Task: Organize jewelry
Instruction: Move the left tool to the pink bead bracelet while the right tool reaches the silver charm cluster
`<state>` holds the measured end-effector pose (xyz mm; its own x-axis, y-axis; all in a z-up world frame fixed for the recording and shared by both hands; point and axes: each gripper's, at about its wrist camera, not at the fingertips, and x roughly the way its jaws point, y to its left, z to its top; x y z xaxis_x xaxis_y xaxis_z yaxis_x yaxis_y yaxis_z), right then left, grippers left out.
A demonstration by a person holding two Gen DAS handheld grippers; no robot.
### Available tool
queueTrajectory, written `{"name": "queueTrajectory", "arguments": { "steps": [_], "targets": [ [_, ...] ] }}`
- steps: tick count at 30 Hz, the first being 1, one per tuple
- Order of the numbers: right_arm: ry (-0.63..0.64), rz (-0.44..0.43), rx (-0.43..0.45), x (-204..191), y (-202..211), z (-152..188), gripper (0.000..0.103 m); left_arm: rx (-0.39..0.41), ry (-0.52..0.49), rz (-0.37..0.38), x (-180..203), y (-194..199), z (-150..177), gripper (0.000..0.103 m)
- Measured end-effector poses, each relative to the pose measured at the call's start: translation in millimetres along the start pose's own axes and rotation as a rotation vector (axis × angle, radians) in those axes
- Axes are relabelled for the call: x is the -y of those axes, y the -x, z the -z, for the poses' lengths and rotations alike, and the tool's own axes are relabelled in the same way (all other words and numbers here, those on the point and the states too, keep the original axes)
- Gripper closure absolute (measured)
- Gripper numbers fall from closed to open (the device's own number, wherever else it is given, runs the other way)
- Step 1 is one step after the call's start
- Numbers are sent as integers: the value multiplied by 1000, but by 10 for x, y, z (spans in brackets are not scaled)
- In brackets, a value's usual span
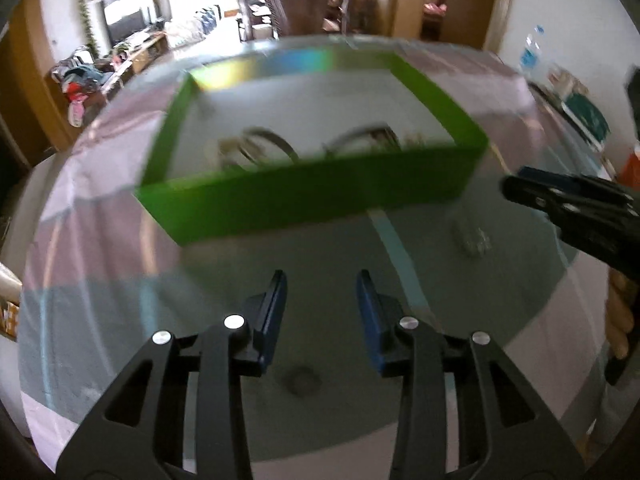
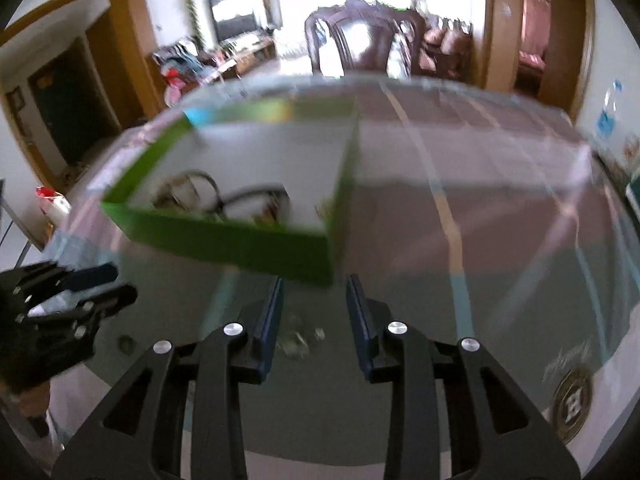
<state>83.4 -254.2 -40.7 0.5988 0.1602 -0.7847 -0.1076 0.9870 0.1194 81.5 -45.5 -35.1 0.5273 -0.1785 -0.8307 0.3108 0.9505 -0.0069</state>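
Note:
A green open box (image 1: 312,196) (image 2: 224,240) stands on the glass-topped table, with blurred bangles (image 1: 272,144) (image 2: 248,196) lying inside. My left gripper (image 1: 322,284) is open above the table in front of the box, and a small dark ring (image 1: 300,380) lies on the glass below the gap between its fingers. My right gripper (image 2: 314,284) is open too, near the box's right front corner. A small silvery piece of jewelry (image 2: 296,340) (image 1: 472,240) lies on the table between its fingers, and the pads do not touch it. Each gripper shows in the other's view, the right gripper (image 1: 512,182) and the left gripper (image 2: 122,282).
The round glass top covers a pink and grey patterned cloth (image 2: 500,208). A dark wooden chair (image 2: 360,36) stands at the far edge. A plastic bottle (image 1: 532,52) and a teal item (image 1: 588,116) sit at the right. A person's fingers (image 1: 620,312) hold the right gripper.

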Motion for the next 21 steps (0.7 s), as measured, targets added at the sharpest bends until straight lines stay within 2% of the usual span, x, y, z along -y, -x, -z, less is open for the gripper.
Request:
{"name": "queueTrajectory", "arguments": {
  "steps": [4,9,12,15,18,21],
  "targets": [
    [34,-35,-42,-97,-135,139,70,-29,-36,-4,133,-101,169,66],
    [74,-34,-71,-223,-309,194,70,-66,-12,25,127,-251,269,64],
    [96,-14,-75,-270,-374,235,82,-47,-9,23,115,-257,306,64],
    [91,-34,-70,-282,-349,262,86,-40,12,2,30,-262,318,70],
    [85,-46,-66,-281,-347,288,87,-35,52,-51,-108,-247,312,71],
    [102,-55,-59,-329,-334,314,87,-26,89,-71,-198,-249,309,71]
  ]
}}
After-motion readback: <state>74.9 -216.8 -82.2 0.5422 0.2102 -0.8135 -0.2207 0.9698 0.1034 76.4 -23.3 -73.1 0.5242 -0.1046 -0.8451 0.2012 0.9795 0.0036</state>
